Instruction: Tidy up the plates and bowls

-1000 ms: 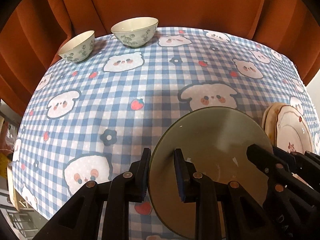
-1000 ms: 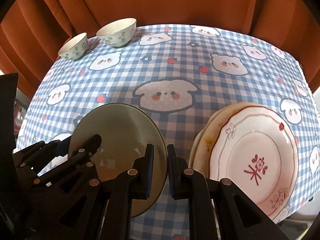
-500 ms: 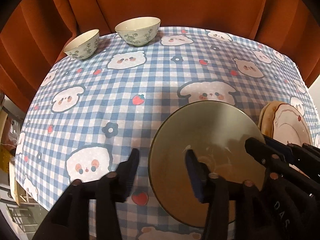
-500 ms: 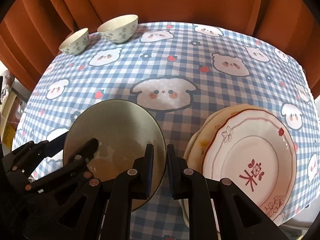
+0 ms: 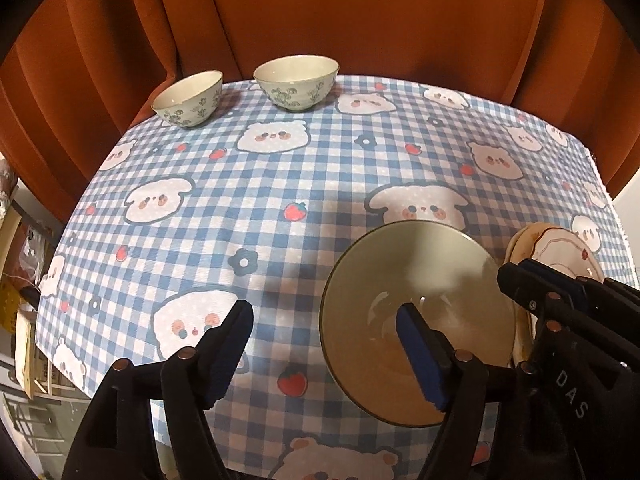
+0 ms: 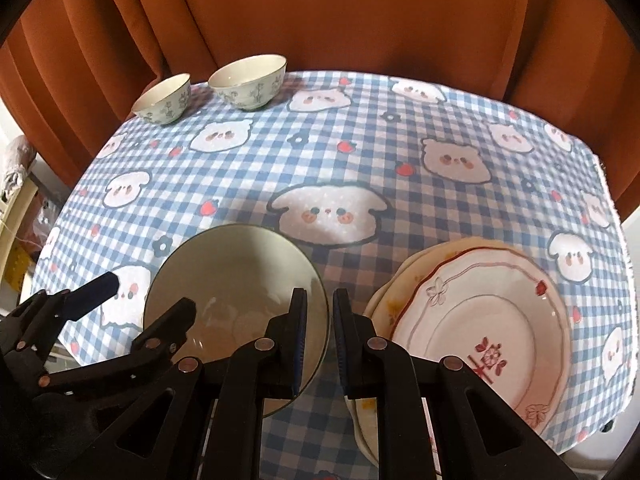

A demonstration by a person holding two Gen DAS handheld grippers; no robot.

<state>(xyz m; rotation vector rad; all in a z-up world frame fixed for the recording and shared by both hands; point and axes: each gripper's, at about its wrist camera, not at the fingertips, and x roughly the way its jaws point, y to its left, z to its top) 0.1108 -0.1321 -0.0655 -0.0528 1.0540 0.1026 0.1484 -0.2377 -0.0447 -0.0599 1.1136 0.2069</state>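
A plain grey-green plate (image 5: 420, 272) (image 6: 240, 272) hangs tilted just above the checked tablecloth. My right gripper (image 6: 320, 320) is shut on its right rim, and its fingers (image 5: 520, 284) show at the plate's right edge in the left wrist view. My left gripper (image 5: 326, 354) (image 6: 136, 304) is opening. The plate's left rim lies between its jaws, and neither pad presses on it. Right of the plate lies a stack of cream plates (image 6: 480, 320) (image 5: 560, 248) topped by one with a red flower mark.
Two white bowls with green leaf print, a small one (image 5: 188, 98) (image 6: 162, 98) and a larger one (image 5: 296, 80) (image 6: 248, 80), stand at the far left corner. The blue-checked tablecloth (image 5: 280, 168) ends at orange curtains behind; the table's edges drop off left and right.
My left gripper's jaws have spread apart and let go of the plate's left rim, drawing back a little. The right gripper keeps its hold on the plate.
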